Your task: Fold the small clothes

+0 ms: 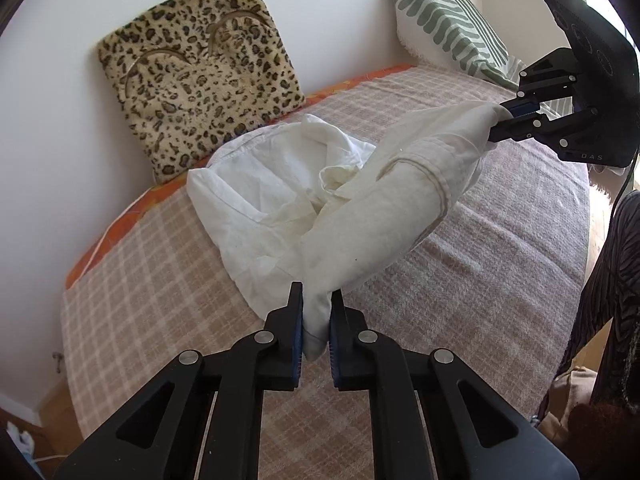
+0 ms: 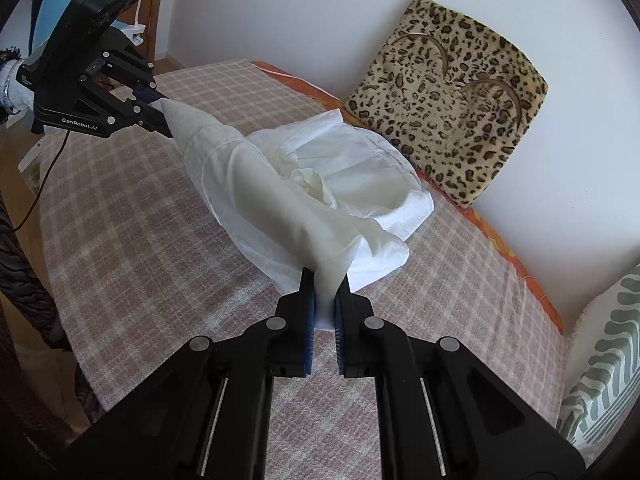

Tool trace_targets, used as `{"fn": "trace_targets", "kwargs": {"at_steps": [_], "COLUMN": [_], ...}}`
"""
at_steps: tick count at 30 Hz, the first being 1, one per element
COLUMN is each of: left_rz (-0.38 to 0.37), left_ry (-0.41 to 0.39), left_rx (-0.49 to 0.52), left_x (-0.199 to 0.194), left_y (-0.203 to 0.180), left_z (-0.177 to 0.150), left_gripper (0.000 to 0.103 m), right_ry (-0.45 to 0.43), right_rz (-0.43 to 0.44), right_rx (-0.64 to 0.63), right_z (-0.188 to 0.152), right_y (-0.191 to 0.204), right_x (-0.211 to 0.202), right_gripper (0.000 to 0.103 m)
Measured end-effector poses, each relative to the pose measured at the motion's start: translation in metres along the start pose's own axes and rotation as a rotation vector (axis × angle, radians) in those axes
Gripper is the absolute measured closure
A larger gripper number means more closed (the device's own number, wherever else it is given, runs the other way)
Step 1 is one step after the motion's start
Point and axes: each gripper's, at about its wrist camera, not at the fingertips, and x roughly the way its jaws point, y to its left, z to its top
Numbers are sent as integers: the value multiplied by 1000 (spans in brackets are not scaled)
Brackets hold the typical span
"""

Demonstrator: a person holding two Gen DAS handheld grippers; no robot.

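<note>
You hold the crumpled white cotton garment (image 1: 280, 208) pinched in both the left hand-held gripper (image 1: 317, 320) and the right hand-held gripper (image 2: 325, 300), raised above the checked bed cover (image 1: 480, 280).

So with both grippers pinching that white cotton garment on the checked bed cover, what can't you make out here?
- White cotton garment: its type, in both views; it is bunched.
- Its underside: hidden by its own folds.
- Left gripper and right gripper pads: covered by pinched cloth.
- Green striped pillow: cut off by the right wrist view's edge.

One white garment (image 1: 280, 200), two cushions: leopard-print cushion (image 1: 200, 76), striped cushion (image 1: 444, 20)
</note>
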Motion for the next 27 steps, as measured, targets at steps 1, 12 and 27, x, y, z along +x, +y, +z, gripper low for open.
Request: {"fn": "trace_targets", "kwargs": {"at_steps": [1, 12, 27], "left_rz": [-3, -13, -22], "left_ry": [-8, -20, 28], "left_rx": [-5, -17, -111], "left_x": [0, 22, 127], "left_y": [4, 49, 130], "left_z": [6, 59, 123], "left_gripper": [95, 96, 96], "right_ry": [-4, 33, 102], "right_rz": [6, 190, 369], "right_rx": [16, 210, 501], "right_z": [5, 43, 69], "right_y": [-7, -91, -210], "right_x": [0, 30, 176], "right_gripper": [95, 95, 95]}}
